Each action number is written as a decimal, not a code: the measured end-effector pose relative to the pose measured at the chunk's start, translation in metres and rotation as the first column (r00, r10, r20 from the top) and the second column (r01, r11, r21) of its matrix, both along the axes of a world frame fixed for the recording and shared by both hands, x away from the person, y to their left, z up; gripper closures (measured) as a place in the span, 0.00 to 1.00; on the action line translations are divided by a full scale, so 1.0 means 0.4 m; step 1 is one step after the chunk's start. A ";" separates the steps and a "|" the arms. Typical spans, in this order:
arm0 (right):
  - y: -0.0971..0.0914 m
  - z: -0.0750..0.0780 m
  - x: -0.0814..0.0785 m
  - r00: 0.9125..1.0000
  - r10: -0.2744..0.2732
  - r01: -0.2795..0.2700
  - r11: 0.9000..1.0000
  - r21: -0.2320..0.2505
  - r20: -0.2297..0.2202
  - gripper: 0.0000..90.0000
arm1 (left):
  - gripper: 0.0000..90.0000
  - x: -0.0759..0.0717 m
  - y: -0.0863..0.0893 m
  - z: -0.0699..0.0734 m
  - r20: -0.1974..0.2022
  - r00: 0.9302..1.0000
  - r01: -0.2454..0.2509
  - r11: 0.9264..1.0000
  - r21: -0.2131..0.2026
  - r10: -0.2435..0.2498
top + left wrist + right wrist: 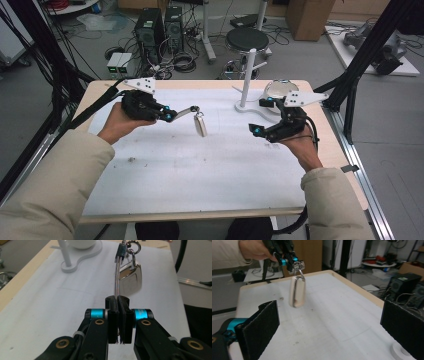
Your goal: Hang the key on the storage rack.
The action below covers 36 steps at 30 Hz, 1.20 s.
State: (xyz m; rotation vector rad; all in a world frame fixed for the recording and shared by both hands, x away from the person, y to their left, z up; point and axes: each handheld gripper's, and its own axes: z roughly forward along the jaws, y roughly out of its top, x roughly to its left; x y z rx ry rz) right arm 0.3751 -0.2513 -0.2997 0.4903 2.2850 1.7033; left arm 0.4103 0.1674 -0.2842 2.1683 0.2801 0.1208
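the left tongs (176,114) are clamped tight on a thin strap (116,277), and a silver tag (200,125) hangs from the ring (132,245) at its far end, clear above the white surface (190,165) near the middle. in the left gripper view the tag dangles just beyond the closed jaws. the right tongs (260,131) stand wide open with nothing between them, well apart to the right of the tag, near the white stand (248,75).

A keychain (199,120): a thin strap joined by a metal ring to a shiny, seemingly metal tag, hanging above the table's (165,170) middle, slightly toward its far edge.
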 end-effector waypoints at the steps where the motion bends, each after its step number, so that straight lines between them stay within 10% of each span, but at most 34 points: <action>1: 0.011 0.009 0.005 1.000 0.015 -0.015 1.000 -0.012 -0.003 0.01 | 0.97 0.001 -0.007 -0.002 -0.005 1.000 0.005 1.000 0.004 -0.005; 16: 0.140 0.098 0.065 0.985 0.171 -0.172 0.974 -0.149 -0.022 0.05 | 0.97 -0.026 -0.082 0.033 0.014 0.999 0.036 0.999 0.022 -0.036; 28: 0.242 0.109 0.090 0.968 0.244 -0.251 0.933 -0.259 -0.062 0.06 | 0.97 -0.034 -0.112 0.010 0.009 0.999 0.042 0.997 0.066 -0.043; 36: 0.291 0.090 0.093 0.957 0.274 -0.291 0.882 -0.371 -0.101 0.09 | 0.96 -0.031 -0.119 -0.001 0.003 0.999 0.042 0.996 0.079 -0.043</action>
